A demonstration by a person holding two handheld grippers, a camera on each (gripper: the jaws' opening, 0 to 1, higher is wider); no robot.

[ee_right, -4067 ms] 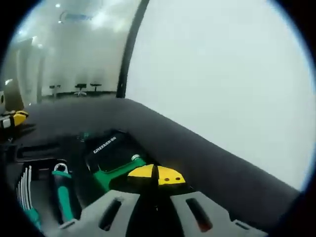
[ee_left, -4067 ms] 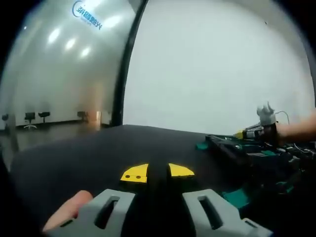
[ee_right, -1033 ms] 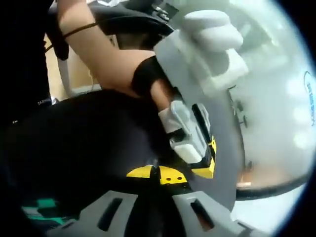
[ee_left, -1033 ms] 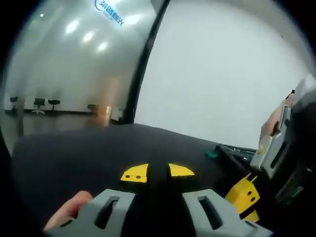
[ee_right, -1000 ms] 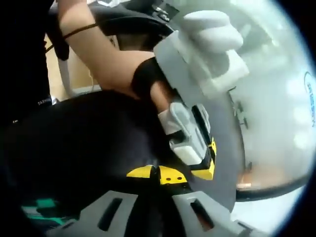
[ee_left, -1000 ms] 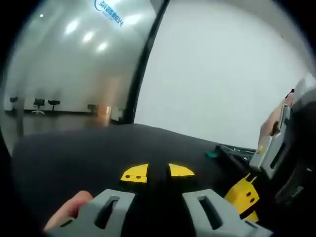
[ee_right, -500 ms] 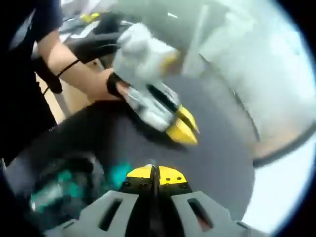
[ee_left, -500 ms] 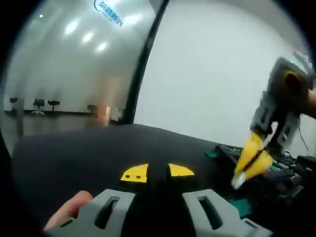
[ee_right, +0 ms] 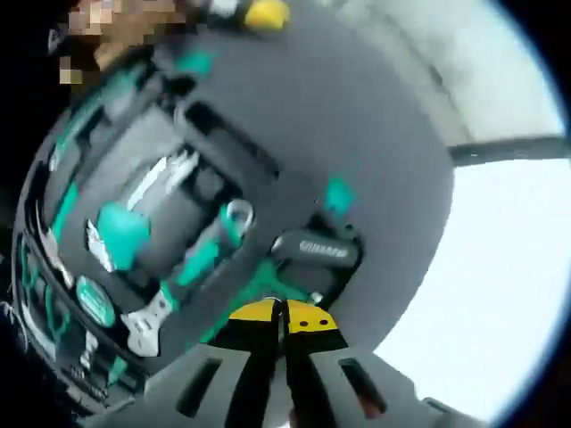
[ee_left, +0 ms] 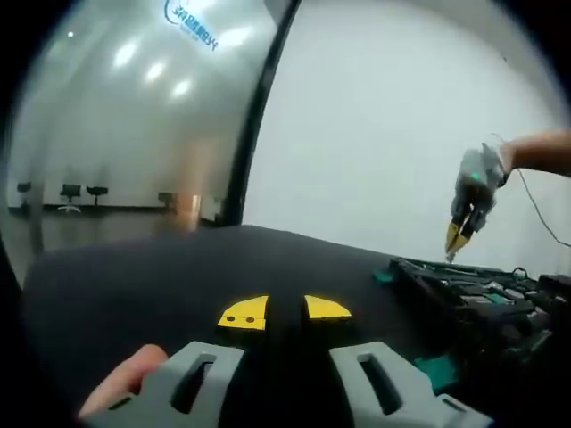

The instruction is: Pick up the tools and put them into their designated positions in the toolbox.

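The open black toolbox [ee_right: 223, 147] lies below my right gripper [ee_right: 282, 315], whose yellow-tipped jaws are shut with nothing between them. Inside it are teal-handled tools, among them an adjustable wrench [ee_right: 183, 272] and a metal piece [ee_right: 165, 178]. A black labelled item [ee_right: 314, 249] sits at the box's near corner. In the left gripper view the toolbox [ee_left: 473, 294] is at the right, and the right gripper [ee_left: 459, 237] hangs above it, tips down. My left gripper [ee_left: 285, 311] rests low over the dark table [ee_left: 161, 276], its jaws a little apart with nothing seen between them.
A small teal piece [ee_right: 338, 195] lies on the table beside the box. The table's curved edge [ee_right: 428, 241] meets a pale floor. A person's hand [ee_left: 535, 152] holds the right gripper. A glossy wall and distant chairs [ee_left: 67, 192] stand beyond the table.
My right gripper has swung away from the left one and now looks down onto the toolbox. The left gripper has stayed in place.
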